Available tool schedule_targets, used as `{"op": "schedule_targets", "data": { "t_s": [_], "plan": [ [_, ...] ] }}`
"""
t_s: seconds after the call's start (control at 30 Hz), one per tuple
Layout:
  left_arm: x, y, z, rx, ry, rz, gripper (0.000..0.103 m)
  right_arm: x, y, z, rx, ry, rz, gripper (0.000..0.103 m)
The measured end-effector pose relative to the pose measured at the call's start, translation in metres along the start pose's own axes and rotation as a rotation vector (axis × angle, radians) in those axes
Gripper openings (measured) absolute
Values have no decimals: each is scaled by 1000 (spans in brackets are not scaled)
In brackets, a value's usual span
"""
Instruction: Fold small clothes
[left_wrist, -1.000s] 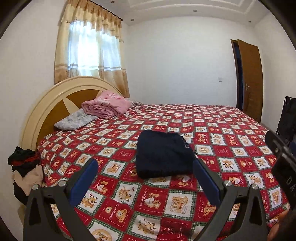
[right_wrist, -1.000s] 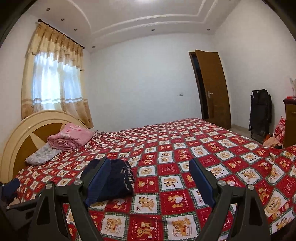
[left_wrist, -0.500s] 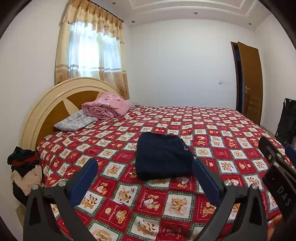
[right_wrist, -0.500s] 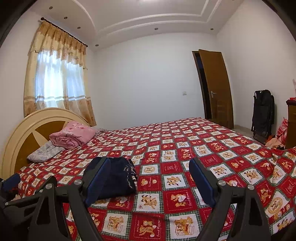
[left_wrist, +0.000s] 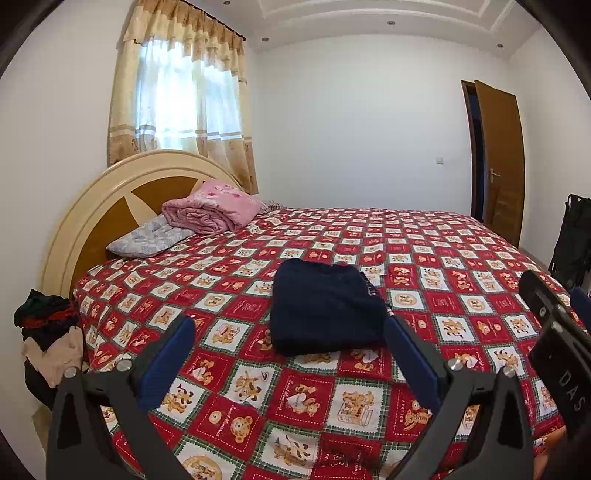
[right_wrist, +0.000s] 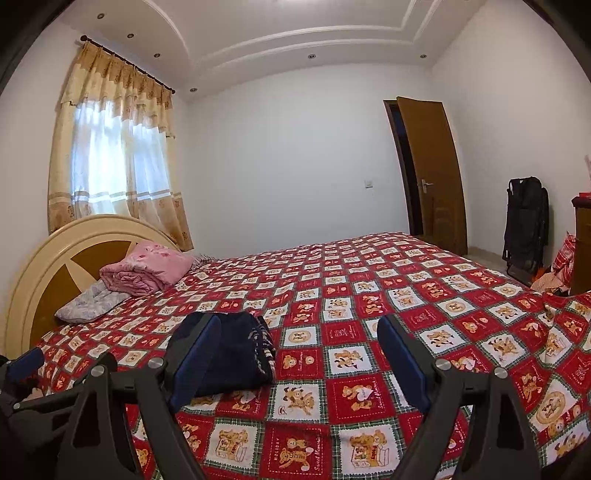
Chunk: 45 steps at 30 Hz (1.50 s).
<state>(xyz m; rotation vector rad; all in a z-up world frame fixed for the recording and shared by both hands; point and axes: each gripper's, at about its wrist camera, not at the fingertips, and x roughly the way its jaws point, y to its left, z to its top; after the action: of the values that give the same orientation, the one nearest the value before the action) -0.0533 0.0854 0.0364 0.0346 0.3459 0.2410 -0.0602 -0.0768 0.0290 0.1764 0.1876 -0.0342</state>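
A folded dark navy garment (left_wrist: 325, 314) lies flat on the red checked bedspread (left_wrist: 443, 266). It also shows in the right wrist view (right_wrist: 236, 347), partly behind my right gripper's left finger. My left gripper (left_wrist: 288, 354) is open and empty, held above the bed just short of the garment. My right gripper (right_wrist: 295, 354) is open and empty, to the right of the garment. The right gripper's body shows at the right edge of the left wrist view (left_wrist: 554, 339).
A pink folded blanket (left_wrist: 210, 210) and a grey pillow (left_wrist: 147, 240) lie by the headboard (left_wrist: 92, 206). A pile of clothes (left_wrist: 48, 339) sits beside the bed at left. A brown door (right_wrist: 432, 173) and a black bag (right_wrist: 524, 221) stand at right.
Both grippers have drawn slightly back and up from the bed; the folded garment has not moved. Both stay open.
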Motion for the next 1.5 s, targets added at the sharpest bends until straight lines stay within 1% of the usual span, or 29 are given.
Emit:
{"op": "schedule_targets", "data": {
  "t_s": [0.5, 0.67, 0.83, 1.0, 1.13, 1.3, 1.5],
  "plan": [
    [2, 2, -2, -3, 6, -2, 103, 0, 0, -1, 4, 3, -1, 87],
    [6, 5, -4, -6, 20, -20, 103, -1, 0, -2, 2, -1, -3, 87],
    [6, 8, -3, 4, -17, 7, 103, -1, 0, -2, 5, 1, -4, 87],
    [8, 13, 1, -3, -13, -7, 103, -1, 0, -2, 6, 1, -6, 87],
    [7, 11, 4, 16, -20, -4, 103, -2, 2, -2, 4, -6, -5, 87],
    [7, 13, 7, 1, -22, -41, 103, -3, 3, -3, 5, -6, -8, 87],
    [6, 14, 10, 0, -26, -46, 103, -4, 3, -3, 8, -11, -11, 87]
  ]
}}
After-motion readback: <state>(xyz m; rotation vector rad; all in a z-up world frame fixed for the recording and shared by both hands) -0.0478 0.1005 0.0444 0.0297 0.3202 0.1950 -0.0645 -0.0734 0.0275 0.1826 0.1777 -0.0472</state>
